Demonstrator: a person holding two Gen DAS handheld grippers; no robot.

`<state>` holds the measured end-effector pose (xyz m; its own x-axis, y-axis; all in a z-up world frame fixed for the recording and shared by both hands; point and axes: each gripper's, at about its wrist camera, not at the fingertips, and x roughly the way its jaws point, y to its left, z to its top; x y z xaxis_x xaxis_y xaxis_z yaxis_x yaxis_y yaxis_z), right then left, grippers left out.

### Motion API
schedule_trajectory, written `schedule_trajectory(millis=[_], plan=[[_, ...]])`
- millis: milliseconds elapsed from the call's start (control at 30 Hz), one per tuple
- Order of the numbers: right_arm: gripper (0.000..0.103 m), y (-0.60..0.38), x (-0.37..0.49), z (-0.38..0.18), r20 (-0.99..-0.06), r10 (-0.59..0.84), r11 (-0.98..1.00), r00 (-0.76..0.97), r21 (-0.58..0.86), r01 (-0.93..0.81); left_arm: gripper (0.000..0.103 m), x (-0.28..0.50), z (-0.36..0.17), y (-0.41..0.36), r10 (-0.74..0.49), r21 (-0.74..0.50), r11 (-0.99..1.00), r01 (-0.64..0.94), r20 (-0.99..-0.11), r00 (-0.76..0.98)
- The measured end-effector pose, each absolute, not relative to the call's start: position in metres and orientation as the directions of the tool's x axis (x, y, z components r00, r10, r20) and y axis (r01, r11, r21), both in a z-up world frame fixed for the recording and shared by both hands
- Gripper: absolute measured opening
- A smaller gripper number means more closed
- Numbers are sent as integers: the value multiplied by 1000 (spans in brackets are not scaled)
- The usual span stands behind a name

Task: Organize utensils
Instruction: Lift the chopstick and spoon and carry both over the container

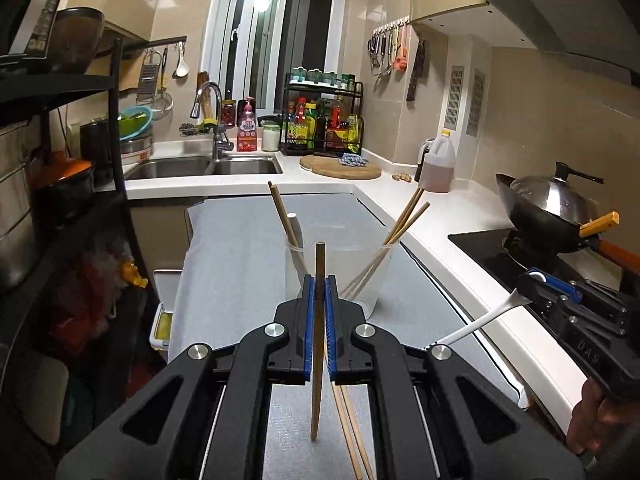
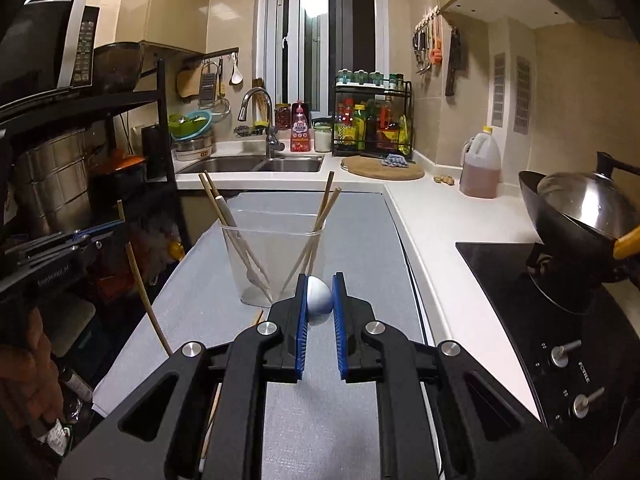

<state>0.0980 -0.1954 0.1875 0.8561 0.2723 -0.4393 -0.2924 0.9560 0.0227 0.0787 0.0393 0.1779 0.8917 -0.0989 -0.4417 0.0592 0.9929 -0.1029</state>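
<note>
My left gripper (image 1: 319, 284) is shut on a single wooden chopstick (image 1: 317, 380), which stands nearly upright between the blue pads. Just beyond it a clear plastic cup (image 1: 348, 264) stands on the grey mat (image 1: 240, 248), with several chopsticks and a white spoon leaning in it. My right gripper (image 2: 320, 296) is shut on the bowl of a white spoon (image 2: 320, 300), a little short of the cup (image 2: 276, 256). In the left wrist view that spoon's handle (image 1: 480, 322) sticks out towards me from the right gripper (image 1: 534, 280). Loose chopsticks (image 1: 352, 432) lie on the mat under the left gripper.
A white counter runs along the right, with a black hob (image 2: 540, 320) and a lidded wok (image 1: 552, 204). Behind the mat are a double sink (image 1: 200, 168), a round wooden board (image 1: 340, 168), an oil jug (image 1: 438, 164) and a bottle rack. A black shelf unit (image 2: 160, 140) stands close on the left.
</note>
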Motion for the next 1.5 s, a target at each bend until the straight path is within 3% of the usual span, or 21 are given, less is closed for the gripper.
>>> schedule_trajectory(millis=[667,900,1133,1300,1500], plan=[[12,-177,149,220,-488,285,943,825,-10,-332,5,122,208,32,-139,-91,990,108,-502,854],[12,-173,169,278,-468,357,920,808,23,-392,5,142,257,36,-191,-117,981,153,-491,850],[12,-163,201,321,-420,366,917,830,8,-400,5,172,317,41,-220,-117,975,187,-424,879],[12,-148,234,310,-441,338,922,831,-22,-387,5,200,330,41,-217,-118,975,186,-378,900],[12,-135,266,268,-499,322,922,805,-27,-386,5,237,295,37,-212,-118,977,178,-419,883]])
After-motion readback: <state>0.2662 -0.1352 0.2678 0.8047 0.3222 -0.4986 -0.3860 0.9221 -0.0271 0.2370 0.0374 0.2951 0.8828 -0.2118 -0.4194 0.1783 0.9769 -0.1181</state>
